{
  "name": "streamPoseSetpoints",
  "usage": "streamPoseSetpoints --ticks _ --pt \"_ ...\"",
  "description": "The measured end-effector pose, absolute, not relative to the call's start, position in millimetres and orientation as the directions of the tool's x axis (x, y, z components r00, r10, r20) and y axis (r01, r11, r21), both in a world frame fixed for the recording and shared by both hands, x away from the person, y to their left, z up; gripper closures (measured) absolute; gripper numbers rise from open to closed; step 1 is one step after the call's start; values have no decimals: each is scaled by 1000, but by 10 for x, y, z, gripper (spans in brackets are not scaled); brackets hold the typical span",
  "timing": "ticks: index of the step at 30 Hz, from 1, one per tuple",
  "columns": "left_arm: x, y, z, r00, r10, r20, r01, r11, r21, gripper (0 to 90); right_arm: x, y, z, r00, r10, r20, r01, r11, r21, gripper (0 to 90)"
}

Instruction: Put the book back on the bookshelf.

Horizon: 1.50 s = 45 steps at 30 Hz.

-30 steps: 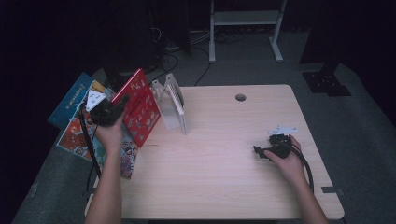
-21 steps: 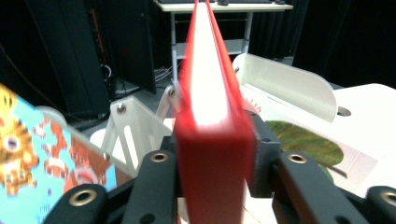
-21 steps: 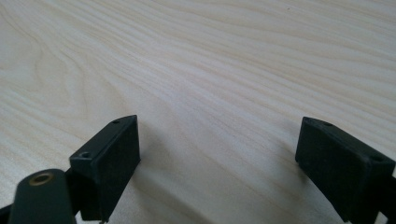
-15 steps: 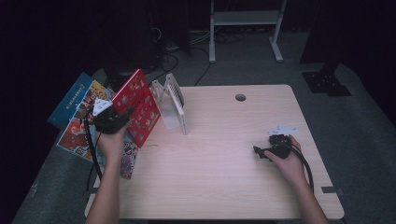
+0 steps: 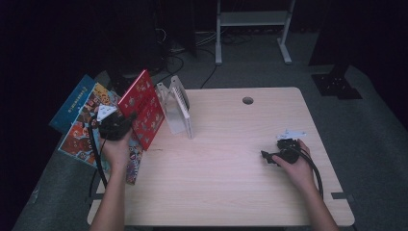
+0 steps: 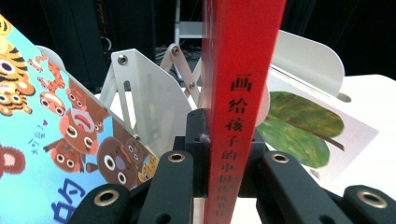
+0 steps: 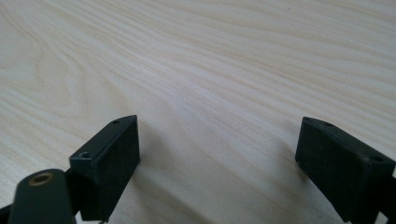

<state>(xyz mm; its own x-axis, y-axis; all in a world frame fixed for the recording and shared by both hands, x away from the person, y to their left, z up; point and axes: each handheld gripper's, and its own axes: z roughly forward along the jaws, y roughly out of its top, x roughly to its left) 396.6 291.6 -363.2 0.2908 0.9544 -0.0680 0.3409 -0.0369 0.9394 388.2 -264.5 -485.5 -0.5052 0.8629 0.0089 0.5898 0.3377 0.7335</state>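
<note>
The left hand-held gripper has just squeezed shut on the red book. It grips the book by its spine, which stands straight up between the jaws. The white book rack sits just past the book, toward the middle of the bench. The left hand is the near one. The right hand-held gripper rests well apart on the bench, jaws wide and holding nothing
</note>
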Motion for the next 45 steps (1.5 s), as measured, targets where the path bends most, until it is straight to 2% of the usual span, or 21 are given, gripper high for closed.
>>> streamPoseSetpoints --ticks 7,13,22,32,45 --pt "4023 2908 -3649 297 952 -80 346 -29 938 768 3883 -2645 -4855 -505 863 7 589 339 733 127" --pt "3964 2906 -3680 318 946 -67 369 -59 927 631 3882 -2644 -4855 -505 863 8 590 339 733 127" --pt "3802 2945 -3725 336 941 -42 425 -112 898 471 3882 -2644 -4855 -505 863 8 590 339 733 127" --pt "3556 2899 -3765 369 929 -26 474 -164 865 205 3881 -2644 -4855 -505 863 9 590 338 734 127" --pt "3224 2590 -3999 544 839 -19 478 -291 829 25 3882 -2645 -4855 -506 862 8 588 339 734 127"
